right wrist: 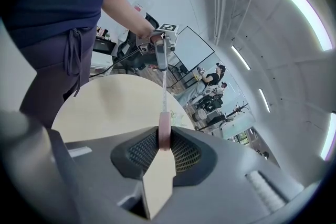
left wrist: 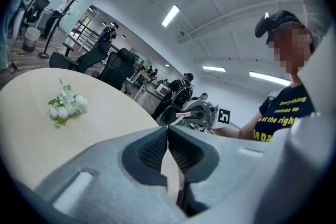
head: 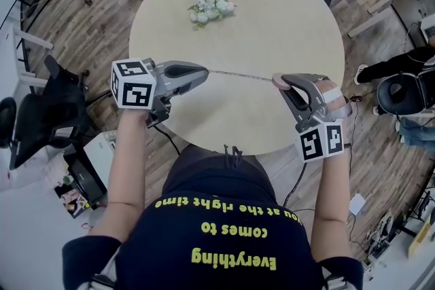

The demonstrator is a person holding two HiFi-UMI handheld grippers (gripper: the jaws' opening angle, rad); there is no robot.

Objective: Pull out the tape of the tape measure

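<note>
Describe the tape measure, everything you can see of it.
The tape measure is a small, flat, rounded pink case, plastic by its look, clamped edge-on between the pads of the right gripper. Its thin pale tape is drawn out in a straight, taut line to the left gripper, whose jaws are shut on its end. The span runs over the beige table; nothing else touches it.
</note>
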